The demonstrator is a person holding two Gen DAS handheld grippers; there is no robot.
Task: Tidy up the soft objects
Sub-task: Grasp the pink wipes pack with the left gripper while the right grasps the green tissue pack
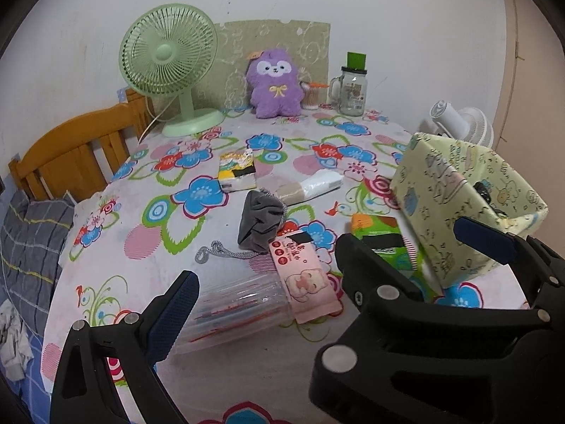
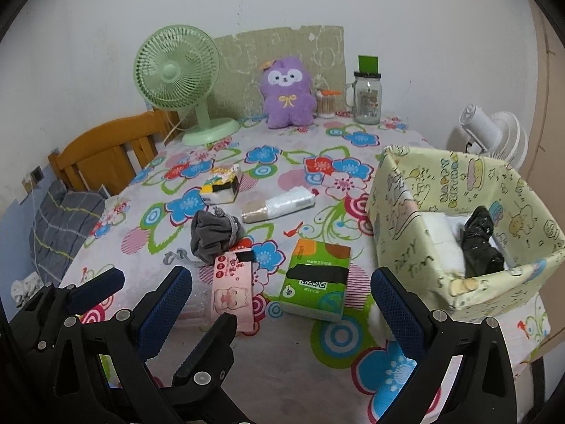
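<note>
On the floral tablecloth lie a pink wipes pack, a green tissue pack, a grey drawstring pouch, a yellow tissue pack and a white-and-beige roll. A yellow patterned box at right holds a black bag and white items. My right gripper is open and empty above the near packs. My left gripper is open and empty beside it, over a clear plastic item.
A purple plush, a green fan, a glass jar mug and a swab jar stand at the back. A white fan is behind the box. A wooden headboard and bedding lie left.
</note>
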